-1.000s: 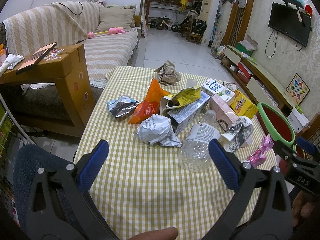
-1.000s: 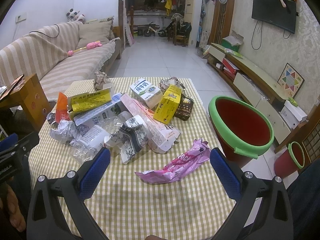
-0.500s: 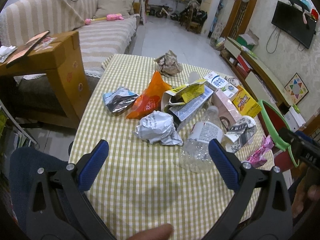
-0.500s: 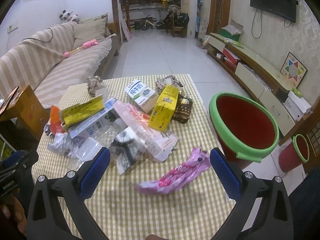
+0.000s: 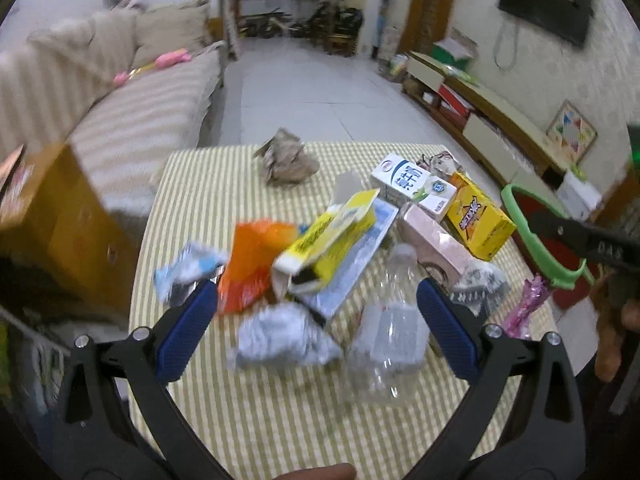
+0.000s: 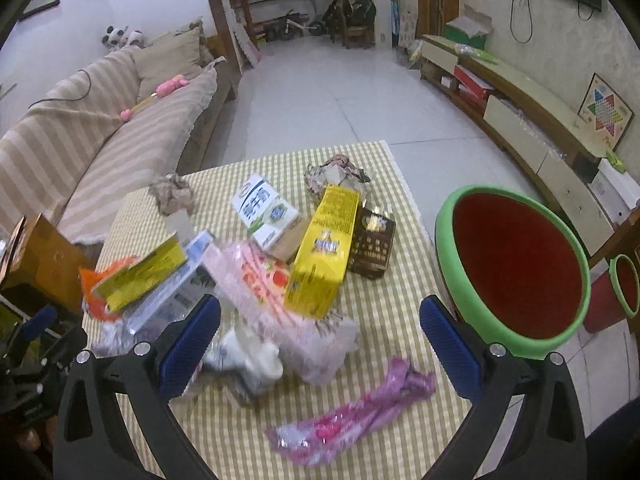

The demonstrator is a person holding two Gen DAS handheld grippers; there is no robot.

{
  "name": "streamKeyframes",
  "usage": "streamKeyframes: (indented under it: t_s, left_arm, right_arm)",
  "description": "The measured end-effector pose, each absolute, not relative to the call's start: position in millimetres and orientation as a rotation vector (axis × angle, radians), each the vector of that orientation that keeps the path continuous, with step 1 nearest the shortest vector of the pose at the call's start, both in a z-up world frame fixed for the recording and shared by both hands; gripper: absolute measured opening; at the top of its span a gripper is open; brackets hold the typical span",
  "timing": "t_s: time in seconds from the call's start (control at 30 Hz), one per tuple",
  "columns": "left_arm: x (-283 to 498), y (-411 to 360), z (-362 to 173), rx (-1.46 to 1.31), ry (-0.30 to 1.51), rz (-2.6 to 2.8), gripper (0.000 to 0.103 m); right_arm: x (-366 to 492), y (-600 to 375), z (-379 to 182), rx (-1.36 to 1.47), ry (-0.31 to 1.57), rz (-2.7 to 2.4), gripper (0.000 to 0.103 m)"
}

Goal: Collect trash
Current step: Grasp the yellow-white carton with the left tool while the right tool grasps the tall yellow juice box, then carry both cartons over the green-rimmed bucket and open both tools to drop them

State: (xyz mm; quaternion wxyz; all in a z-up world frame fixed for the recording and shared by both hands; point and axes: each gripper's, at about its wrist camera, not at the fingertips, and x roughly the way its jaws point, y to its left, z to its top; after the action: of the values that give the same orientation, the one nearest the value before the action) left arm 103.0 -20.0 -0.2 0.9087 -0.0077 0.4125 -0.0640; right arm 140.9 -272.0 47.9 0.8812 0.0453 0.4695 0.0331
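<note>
Trash lies heaped on the checked table [image 5: 280, 408]. My left gripper [image 5: 318, 328] is open over a crumpled silver wrapper [image 5: 284, 336] and a clear plastic bottle [image 5: 390, 328], with an orange bag [image 5: 252, 264] and a yellow carton [image 5: 332, 236] just beyond. My right gripper [image 6: 320, 332] hangs open above a pink box [image 6: 276, 300] and a yellow box [image 6: 324, 252]; a pink wrapper [image 6: 352, 416] lies nearer me. The red bin with a green rim [image 6: 516, 272] stands off the table's right edge. Neither gripper holds anything.
A white milk carton [image 6: 264, 208], a brown packet [image 6: 372, 244] and crumpled brown paper [image 5: 286, 160] lie farther back. A wooden side table [image 5: 52, 224] and striped sofa [image 6: 100, 140] are to the left. A smaller red bin [image 6: 616, 292] and a low TV cabinet [image 6: 520, 116] are on the right.
Both grippers have moved forward and lower toward the pile, so the trash looks larger. Both stay open and hold nothing.
</note>
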Motion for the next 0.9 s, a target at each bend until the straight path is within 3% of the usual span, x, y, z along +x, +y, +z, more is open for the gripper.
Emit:
streamKeyframes:
  t_s: [0.37,0.53,0.63,0.7,0.73,0.8,0.9]
  left_arm:
    - [162.9,-37.5,-18.1,0.151,1.008,-0.216,0.082]
    - [178.2,-39.4,-26.5,0.197,1.044,-0.209,0.068]
    - [186.1,-42.6,-31.7,0.226,1.066,-0.229,0.051]
    - [189.3,-44.4,-36.0,0.242,1.083,-0.245,0.03]
    - [189.8,-44.4,-36.9,0.249,1.088,-0.245,0.025]
    - [190.2,-44.4,-38.9,0.257,1.093,-0.249,0.02]
    - [188.5,-41.7,-37.8,0.248,1.093,-0.259,0.017]
  right_arm:
    - [195.8,-282.4,14.6,0.122,1.143,0.051,0.088]
    - [210.2,-282.2,1.6,0.13,1.197,0.063,0.078]
    - [215.6,-284.1,-4.4,0.144,1.226,0.071,0.071]
    - [217.8,-285.1,-8.5,0.153,1.243,0.083,0.063]
    - [218.6,-287.0,-11.0,0.165,1.253,0.091,0.056]
    - [221.9,-286.8,-12.7,0.173,1.265,0.098,0.042]
    - [220.0,-289.8,-10.7,0.174,1.255,0.111,0.039]
